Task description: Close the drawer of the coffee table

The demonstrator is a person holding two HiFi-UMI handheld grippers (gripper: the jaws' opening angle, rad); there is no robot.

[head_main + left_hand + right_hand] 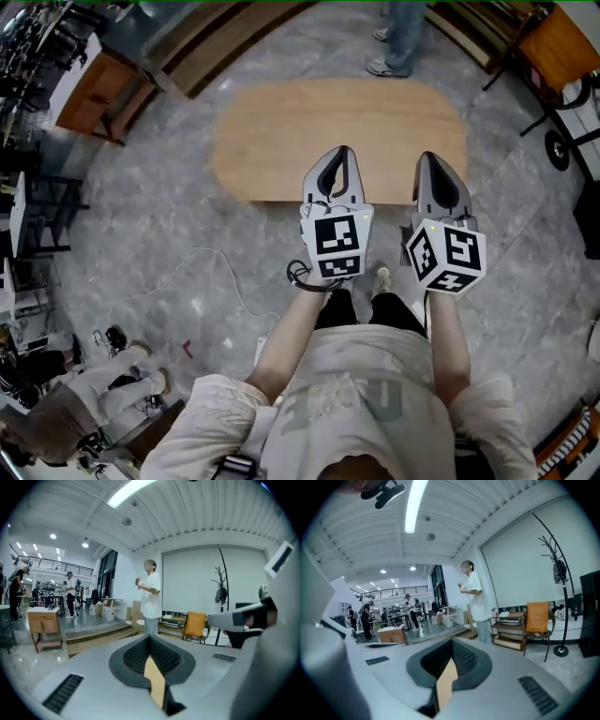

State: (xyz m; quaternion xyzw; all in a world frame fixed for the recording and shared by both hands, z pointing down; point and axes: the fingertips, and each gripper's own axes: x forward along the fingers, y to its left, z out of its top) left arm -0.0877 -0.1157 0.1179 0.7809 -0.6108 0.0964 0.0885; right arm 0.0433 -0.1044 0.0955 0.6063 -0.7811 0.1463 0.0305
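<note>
The coffee table (281,131) stands on the grey floor (169,234) just ahead of the person's feet. Only its oval wooden top shows from above. The drawer is probably under that top, but the head view does not show it. Both grippers hang over the table's near edge, side by side. The left gripper (339,150) has its jaws pressed together on nothing, and so does the right gripper (427,157). A bystander (403,37) stands beyond the far edge.
</note>
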